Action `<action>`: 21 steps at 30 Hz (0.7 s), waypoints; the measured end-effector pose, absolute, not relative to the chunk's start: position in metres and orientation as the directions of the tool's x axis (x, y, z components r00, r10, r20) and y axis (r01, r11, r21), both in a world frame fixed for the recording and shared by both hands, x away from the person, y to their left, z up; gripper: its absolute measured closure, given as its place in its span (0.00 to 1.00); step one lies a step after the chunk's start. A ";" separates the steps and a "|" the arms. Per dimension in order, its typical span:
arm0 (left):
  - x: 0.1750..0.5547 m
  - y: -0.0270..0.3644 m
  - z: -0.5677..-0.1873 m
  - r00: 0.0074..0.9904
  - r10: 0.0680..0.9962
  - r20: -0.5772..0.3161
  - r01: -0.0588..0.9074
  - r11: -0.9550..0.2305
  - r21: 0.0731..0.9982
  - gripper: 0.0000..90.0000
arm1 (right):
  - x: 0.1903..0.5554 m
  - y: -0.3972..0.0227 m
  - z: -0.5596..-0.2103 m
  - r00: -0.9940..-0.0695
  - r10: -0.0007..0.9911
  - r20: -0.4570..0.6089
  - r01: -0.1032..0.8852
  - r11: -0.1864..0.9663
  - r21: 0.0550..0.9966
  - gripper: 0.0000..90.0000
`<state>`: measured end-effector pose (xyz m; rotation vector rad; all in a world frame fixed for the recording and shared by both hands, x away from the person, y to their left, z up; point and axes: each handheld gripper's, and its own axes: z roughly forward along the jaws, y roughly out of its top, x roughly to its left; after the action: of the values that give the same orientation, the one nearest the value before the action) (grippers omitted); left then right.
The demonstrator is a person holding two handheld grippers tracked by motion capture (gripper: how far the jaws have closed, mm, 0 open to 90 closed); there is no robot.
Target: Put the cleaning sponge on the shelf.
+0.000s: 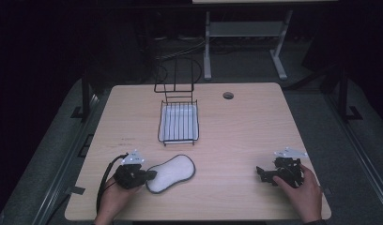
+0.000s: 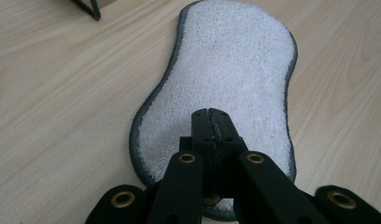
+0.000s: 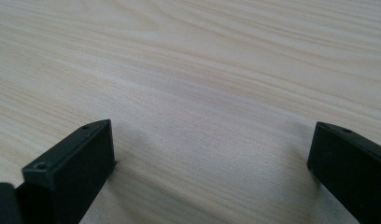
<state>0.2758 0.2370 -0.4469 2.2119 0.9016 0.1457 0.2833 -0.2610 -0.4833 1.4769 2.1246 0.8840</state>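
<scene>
A white, peanut-shaped terry pad with a dark grey rim [image 1: 173, 171] [image 2: 226, 70] lies flat on the wooden table near the front left. My left gripper [image 1: 152, 175] [image 2: 212, 116] is shut, its jaws pressed together, with the tips over the pad's near end. I cannot tell whether any fabric is pinched between them. My right gripper [image 1: 260, 172] [image 3: 212, 135] rests at the front right of the table. Its jaws are open wide over bare wood, with nothing between them.
A black wire rack [image 1: 179, 122] with a white tray inside and a tall wire back stands at the table's middle rear; one rack foot [image 2: 88, 8] shows beyond the pad. A cable hole [image 1: 228, 95] sits further back. Bare table [image 1: 236, 140] lies between the two hands.
</scene>
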 end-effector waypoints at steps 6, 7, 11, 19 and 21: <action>0.275 0.235 -0.443 0.747 0.647 -0.150 0.557 -0.487 0.673 0.92 | 0.283 -0.261 -0.483 -0.360 0.933 0.026 0.676 0.241 0.696 0.00; 0.275 0.235 -0.442 0.745 0.649 -0.150 0.558 -0.484 0.674 0.89 | 0.283 -0.261 -0.483 -0.360 0.933 0.026 0.676 0.242 0.696 0.00; 0.277 0.232 -0.435 0.750 0.647 -0.137 0.544 -0.485 0.685 0.76 | 0.283 -0.261 -0.483 -0.360 0.933 0.026 0.676 0.242 0.696 0.00; 0.288 0.226 -0.430 0.772 0.623 -0.128 0.519 -0.501 0.693 0.49 | 0.283 -0.261 -0.483 -0.360 0.933 0.026 0.676 0.242 0.696 0.00; 0.290 0.224 -0.431 0.781 0.609 -0.139 0.515 -0.502 0.694 0.45 | 0.283 -0.261 -0.483 -0.359 0.933 0.026 0.676 0.241 0.696 0.00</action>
<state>0.2901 0.2237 -0.4307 2.2092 0.8310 0.1586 0.2833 -0.2611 -0.4834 1.4749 2.1250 0.8833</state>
